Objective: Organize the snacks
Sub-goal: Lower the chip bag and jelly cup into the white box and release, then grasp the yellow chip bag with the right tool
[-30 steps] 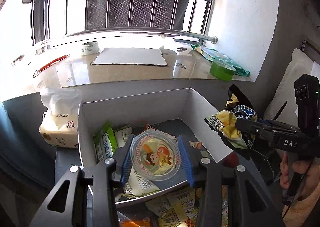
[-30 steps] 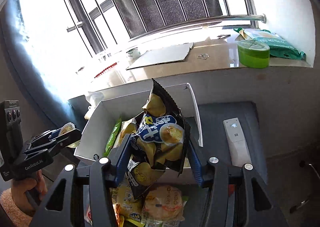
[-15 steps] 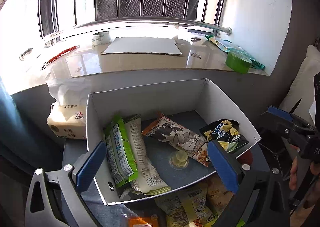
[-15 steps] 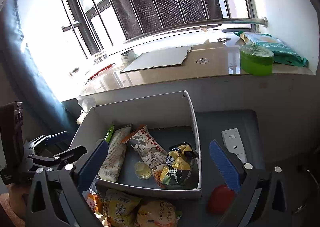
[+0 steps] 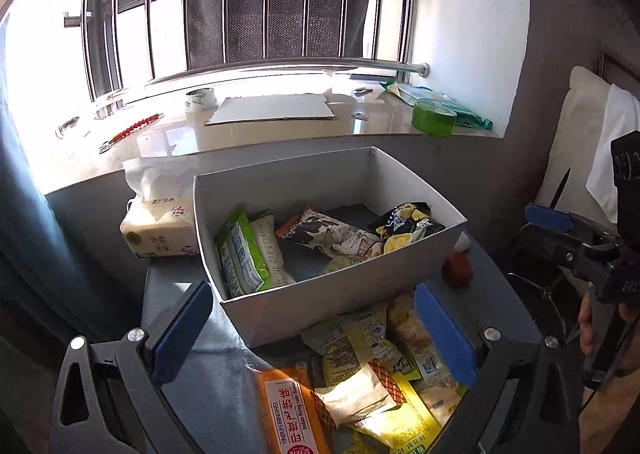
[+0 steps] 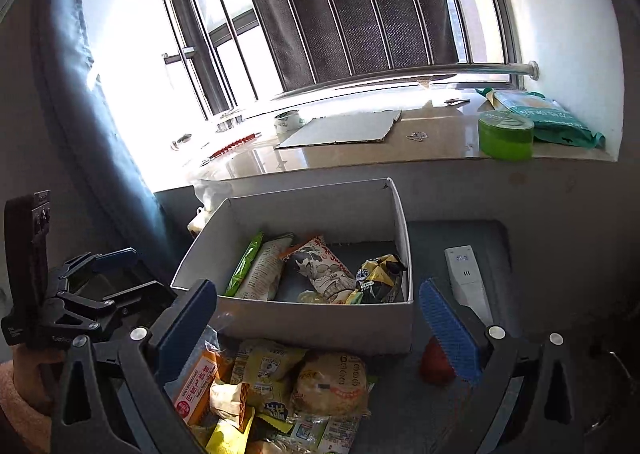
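A white cardboard box [image 5: 304, 306] [image 6: 304, 320] stands on the dark table. In it lie a green packet [image 5: 240, 254], a cow-print packet [image 5: 332, 234], a black and yellow chip bag [image 5: 408, 219] [image 6: 378, 274] and a small jelly cup [image 6: 310, 297]. A pile of loose snack packets [image 5: 372, 374] [image 6: 280, 382] lies in front of the box. My left gripper [image 5: 314, 334] is open and empty above that pile. My right gripper [image 6: 318, 328] is open and empty before the box's front wall.
A red round object [image 5: 457, 269] [image 6: 436, 364] sits right of the box. A white remote [image 6: 468, 278] lies further right. A tissue pack [image 5: 158, 221] stands left of the box. The windowsill behind holds cardboard [image 5: 272, 109], green tape [image 5: 434, 118] and a tape roll [image 5: 201, 99].
Both grippers opened: the jelly cup and the chip bag dropped into the box. Both grippers have since pulled back toward the loose pile in front.
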Motion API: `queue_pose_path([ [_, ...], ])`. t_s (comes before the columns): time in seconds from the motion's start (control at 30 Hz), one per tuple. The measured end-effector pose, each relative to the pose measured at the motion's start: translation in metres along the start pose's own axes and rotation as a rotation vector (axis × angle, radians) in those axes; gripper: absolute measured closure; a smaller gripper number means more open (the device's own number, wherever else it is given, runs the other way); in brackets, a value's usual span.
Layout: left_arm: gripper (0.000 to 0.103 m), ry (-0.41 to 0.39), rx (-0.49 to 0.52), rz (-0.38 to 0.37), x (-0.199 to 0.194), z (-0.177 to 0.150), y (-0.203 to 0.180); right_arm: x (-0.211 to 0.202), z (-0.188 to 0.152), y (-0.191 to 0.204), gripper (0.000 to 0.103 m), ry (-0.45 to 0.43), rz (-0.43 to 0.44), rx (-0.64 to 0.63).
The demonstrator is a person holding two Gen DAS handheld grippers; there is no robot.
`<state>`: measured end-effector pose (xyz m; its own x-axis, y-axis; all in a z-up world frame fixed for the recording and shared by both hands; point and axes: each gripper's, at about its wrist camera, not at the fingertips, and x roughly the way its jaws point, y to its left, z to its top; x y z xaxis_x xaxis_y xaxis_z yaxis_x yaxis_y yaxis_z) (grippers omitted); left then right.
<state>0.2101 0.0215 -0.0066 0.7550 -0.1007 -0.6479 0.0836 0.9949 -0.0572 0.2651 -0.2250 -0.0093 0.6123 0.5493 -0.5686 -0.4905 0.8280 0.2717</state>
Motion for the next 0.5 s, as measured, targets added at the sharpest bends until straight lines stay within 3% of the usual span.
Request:
queue_pose_path([
  [0.13, 0.0, -0.029, -0.013, -0.038, -0.027, -0.038, -0.012, -0.024, -0.043, 0.007, 0.0, -0.011, 0.017, -0.006],
  [0.27, 0.0, -0.043, -0.088, -0.083, -0.044, -0.088, -0.019, -0.034, -0.101, 0.005, 0.0, 0.019, 0.014, 0.039],
  [0.43, 0.0, -0.054, -0.162, -0.039, -0.057, -0.15, -0.026, -0.048, -0.169, 0.004, 0.0, 0.039, -0.001, 0.143],
  [0.5, 0.0, -0.054, -0.169, -0.072, -0.064, -0.168, -0.028, -0.052, -0.188, 0.01, 0.0, 0.045, -0.025, 0.148],
])
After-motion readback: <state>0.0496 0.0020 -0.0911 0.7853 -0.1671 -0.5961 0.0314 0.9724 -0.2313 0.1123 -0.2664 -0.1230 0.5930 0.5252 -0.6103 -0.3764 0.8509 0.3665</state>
